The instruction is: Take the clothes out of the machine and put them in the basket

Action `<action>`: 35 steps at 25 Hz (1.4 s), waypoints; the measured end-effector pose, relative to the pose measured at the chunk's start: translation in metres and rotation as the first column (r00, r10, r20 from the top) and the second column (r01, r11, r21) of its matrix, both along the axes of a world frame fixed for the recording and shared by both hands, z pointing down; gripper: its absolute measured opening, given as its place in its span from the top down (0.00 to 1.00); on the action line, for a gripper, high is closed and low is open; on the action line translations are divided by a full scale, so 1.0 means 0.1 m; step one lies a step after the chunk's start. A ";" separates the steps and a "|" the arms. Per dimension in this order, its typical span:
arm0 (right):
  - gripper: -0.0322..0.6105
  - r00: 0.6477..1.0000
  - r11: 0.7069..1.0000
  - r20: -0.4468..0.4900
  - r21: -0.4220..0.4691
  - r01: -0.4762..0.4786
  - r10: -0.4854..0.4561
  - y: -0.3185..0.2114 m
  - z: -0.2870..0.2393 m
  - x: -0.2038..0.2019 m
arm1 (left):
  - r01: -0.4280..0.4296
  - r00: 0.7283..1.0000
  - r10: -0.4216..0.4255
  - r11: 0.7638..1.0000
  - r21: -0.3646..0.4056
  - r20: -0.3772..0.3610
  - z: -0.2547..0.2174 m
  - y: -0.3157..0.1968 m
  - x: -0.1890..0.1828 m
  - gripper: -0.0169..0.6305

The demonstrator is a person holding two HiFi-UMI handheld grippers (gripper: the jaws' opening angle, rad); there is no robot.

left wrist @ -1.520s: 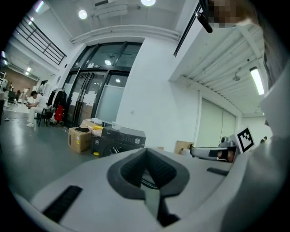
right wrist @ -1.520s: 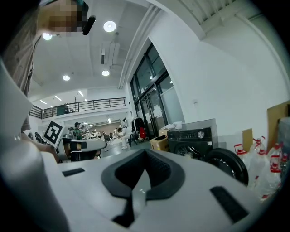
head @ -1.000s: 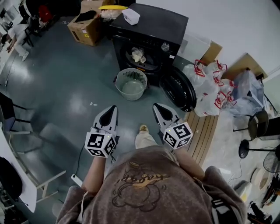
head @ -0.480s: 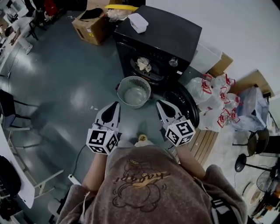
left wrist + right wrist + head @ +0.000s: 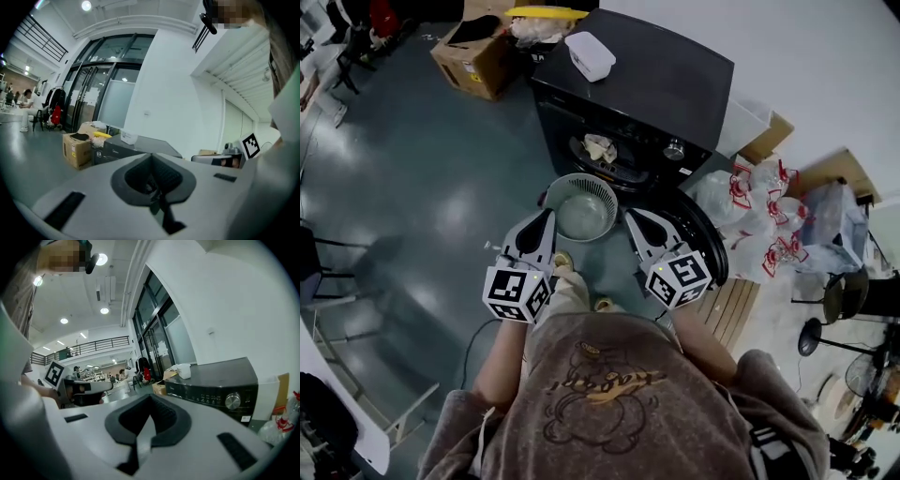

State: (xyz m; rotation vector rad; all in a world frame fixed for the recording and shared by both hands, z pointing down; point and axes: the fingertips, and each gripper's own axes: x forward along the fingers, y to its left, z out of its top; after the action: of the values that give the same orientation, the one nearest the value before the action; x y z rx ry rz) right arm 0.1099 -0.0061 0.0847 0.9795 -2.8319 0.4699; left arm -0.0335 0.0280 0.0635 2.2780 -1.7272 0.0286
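The black washing machine [image 5: 637,84] stands ahead with its round door [image 5: 698,234] swung open to the right. A pale bundle of clothes [image 5: 598,147] shows inside the drum opening. The pale green basket [image 5: 605,187] sits on the floor right in front of the drum. My left gripper [image 5: 547,217] is shut and empty, its tip beside the basket's near left rim. My right gripper [image 5: 632,217] is shut and empty at the basket's near right rim. Both point level toward the machine [image 5: 220,380], which also shows in the left gripper view [image 5: 136,149].
A white box [image 5: 589,54] rests on the machine's top. A cardboard box [image 5: 478,56] stands to the machine's left. White bags with red handles [image 5: 759,225] pile up at the right beside a wooden pallet [image 5: 736,305]. A person's feet [image 5: 562,267] stand just behind the basket.
The person has walked toward the machine. Both grippers have come forward together, from well short of the basket to its near rim. Both stayed shut.
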 end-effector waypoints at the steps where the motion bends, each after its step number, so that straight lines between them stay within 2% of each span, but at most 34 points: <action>1: 0.95 1.000 1.000 -0.001 -0.006 -0.008 0.008 -0.09 0.02 -0.05 | -0.012 1.000 0.012 1.000 -0.004 -0.002 0.02 -0.12 -0.04 0.96; 9: 0.95 0.998 0.997 -0.041 -0.053 -0.049 0.047 -0.94 0.53 -0.54 | -0.101 0.995 0.101 0.995 -0.029 0.007 0.42 -1.09 -0.39 0.96; 13: 0.95 0.996 0.996 -0.073 -0.061 -0.058 0.054 -1.26 0.99 -0.71 | -0.098 0.995 0.097 0.995 -0.035 -0.029 0.87 -1.50 -0.57 0.96; 18: 0.95 0.993 0.995 -0.084 -0.049 -0.081 0.077 -1.66 1.74 -0.80 | -0.112 0.994 0.112 0.994 -0.006 0.000 1.59 -1.96 -0.67 0.96; 26: 0.95 0.995 0.997 -0.064 -0.021 -0.079 0.078 -2.04 3.02 -0.82 | -0.132 0.990 0.130 0.991 -0.029 -0.055 2.97 -2.27 -0.68 0.96; 32: 0.95 0.996 0.996 -0.031 0.027 -0.082 0.083 -2.22 3.86 -0.80 | -0.169 0.986 0.169 0.986 0.004 -0.007 3.82 -2.40 -0.55 0.96; 35: 0.95 0.996 0.995 -0.017 0.052 -0.083 0.084 -2.23 4.15 -0.76 | -0.174 0.985 0.175 0.984 0.029 -0.009 4.11 -2.41 -0.48 0.96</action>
State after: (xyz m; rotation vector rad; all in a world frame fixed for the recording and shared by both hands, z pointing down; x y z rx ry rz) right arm 0.0337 -0.2295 0.4995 1.1089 -2.8080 0.3958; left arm -0.0816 -0.2131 0.4750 2.4383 -1.5267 0.0263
